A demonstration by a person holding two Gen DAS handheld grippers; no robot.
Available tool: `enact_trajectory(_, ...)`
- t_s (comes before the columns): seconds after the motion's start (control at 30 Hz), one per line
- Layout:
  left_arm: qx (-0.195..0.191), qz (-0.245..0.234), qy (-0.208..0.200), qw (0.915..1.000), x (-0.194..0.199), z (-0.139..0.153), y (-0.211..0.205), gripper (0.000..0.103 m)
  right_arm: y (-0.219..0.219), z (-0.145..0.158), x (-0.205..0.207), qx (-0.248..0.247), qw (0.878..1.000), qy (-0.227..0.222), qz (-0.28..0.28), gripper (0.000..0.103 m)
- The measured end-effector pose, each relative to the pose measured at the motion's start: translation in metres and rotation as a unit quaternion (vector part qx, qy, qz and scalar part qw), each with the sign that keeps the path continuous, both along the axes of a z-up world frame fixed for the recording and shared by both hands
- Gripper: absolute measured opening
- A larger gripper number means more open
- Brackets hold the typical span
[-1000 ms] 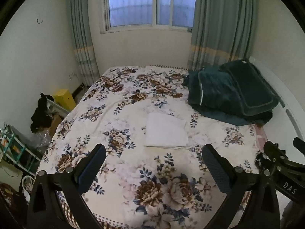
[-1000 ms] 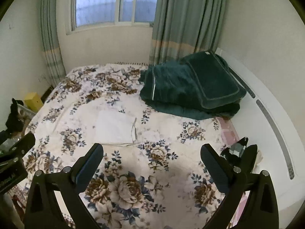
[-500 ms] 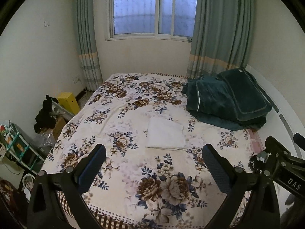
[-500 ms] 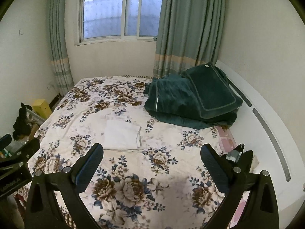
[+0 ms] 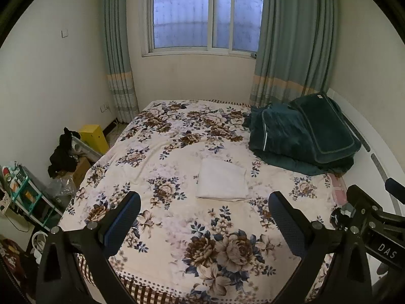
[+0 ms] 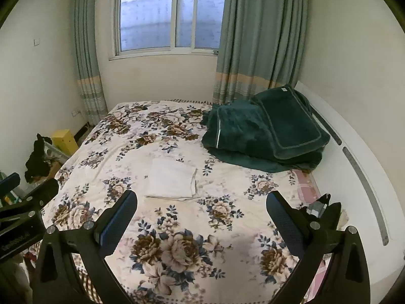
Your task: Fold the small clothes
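Where the right gripper pokes into the left wrist view, the white letters "DAS" can be read on its black body; the writing on the left gripper's body seen in the right wrist view is too dim to be read. Both pairs of fingers are held wide open above the near end of the bed, and nothing is held by the left gripper or by the right one. A small white cloth is laid flat and folded into a neat square near the middle of the bed, well apart from both grippers. A sheet with big brown and blue flowers is spread over the bed. A dark green blanket is piled at the far right corner, by the white wall. A window is set in the far wall, with green curtains hung on both sides. On the floor at the left, a yellow box and a black cloth heap are seen.
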State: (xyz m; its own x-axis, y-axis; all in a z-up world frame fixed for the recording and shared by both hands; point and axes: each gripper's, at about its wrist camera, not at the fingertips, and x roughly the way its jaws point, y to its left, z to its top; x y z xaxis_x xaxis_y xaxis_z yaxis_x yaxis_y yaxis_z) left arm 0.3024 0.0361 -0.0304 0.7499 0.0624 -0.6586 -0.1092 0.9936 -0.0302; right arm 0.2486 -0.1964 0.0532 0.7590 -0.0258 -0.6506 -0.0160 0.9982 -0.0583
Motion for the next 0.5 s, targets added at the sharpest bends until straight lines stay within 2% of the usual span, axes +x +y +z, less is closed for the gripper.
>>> enact_trajectory(0.5,0.005,-0.007,-0.005,1.0,-0.0037,0.0063,-0.0035,0.103,-0.001,-0.0013,0.0016,0.005,1.0,0.001,0.005,0.103)
